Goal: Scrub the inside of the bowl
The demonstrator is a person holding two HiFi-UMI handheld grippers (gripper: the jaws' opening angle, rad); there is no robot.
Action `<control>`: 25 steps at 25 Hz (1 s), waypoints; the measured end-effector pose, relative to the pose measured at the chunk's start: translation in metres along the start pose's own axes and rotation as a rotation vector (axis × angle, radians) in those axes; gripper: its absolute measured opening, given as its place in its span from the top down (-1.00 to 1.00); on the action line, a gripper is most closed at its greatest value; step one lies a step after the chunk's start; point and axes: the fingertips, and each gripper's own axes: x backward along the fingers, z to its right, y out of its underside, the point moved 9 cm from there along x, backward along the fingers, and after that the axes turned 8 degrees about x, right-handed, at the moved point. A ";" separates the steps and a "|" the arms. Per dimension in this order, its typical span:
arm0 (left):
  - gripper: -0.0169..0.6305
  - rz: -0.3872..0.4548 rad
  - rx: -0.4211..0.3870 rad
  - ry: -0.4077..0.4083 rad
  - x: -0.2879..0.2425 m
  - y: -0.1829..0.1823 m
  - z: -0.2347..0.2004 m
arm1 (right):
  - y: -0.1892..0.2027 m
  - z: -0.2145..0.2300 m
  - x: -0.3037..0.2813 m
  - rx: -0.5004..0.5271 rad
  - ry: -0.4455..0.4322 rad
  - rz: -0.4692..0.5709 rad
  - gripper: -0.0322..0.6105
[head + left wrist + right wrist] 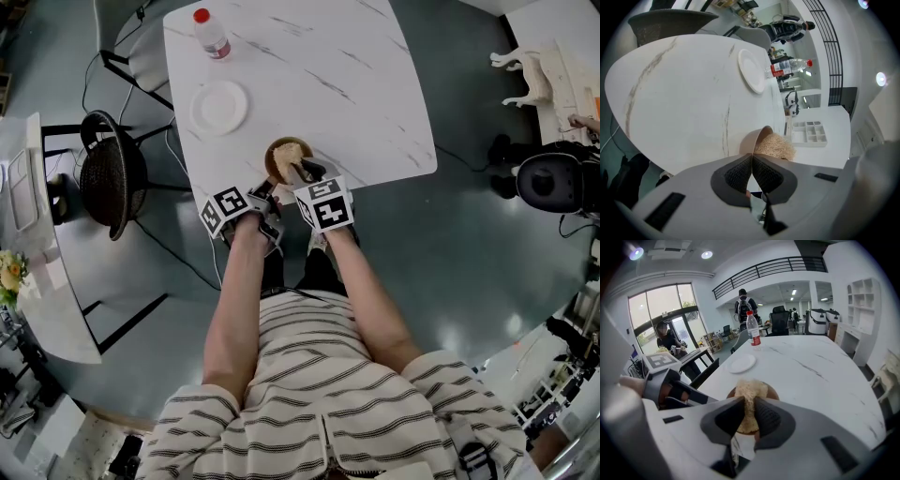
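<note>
Marble table (356, 103): plate (219, 107), bottle (211, 33) beyond bowl (272, 163) with scrubber (289, 151)

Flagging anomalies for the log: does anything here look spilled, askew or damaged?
Nothing stands out. The bowl sits near the front edge of the table, left gripper shut on its rim, right gripper holding the scrubber inside it. The bottle is upright, the plate flat.

We list, on the white marble table (356, 84): one white plate (219, 107), ahead and somewhat left of the left gripper (265, 195); one clear bottle (211, 34) with red cap, farther ahead beyond the plate. Off the table, well left of that gripper, we note one black chair (111, 173).
</note>
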 end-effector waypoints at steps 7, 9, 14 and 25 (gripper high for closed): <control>0.91 -0.003 -0.003 0.002 -0.001 0.000 0.002 | -0.001 0.007 0.001 0.045 0.026 -0.013 0.67; 0.91 -0.002 -0.003 0.002 -0.001 0.002 0.002 | -0.001 0.009 0.001 0.053 0.032 -0.015 0.67; 0.91 -0.007 -0.011 0.005 0.000 0.003 0.001 | -0.004 0.015 -0.002 0.056 0.054 -0.002 0.67; 0.91 -0.028 -0.036 0.003 -0.001 0.008 0.003 | -0.011 0.002 -0.013 0.057 0.037 0.011 0.68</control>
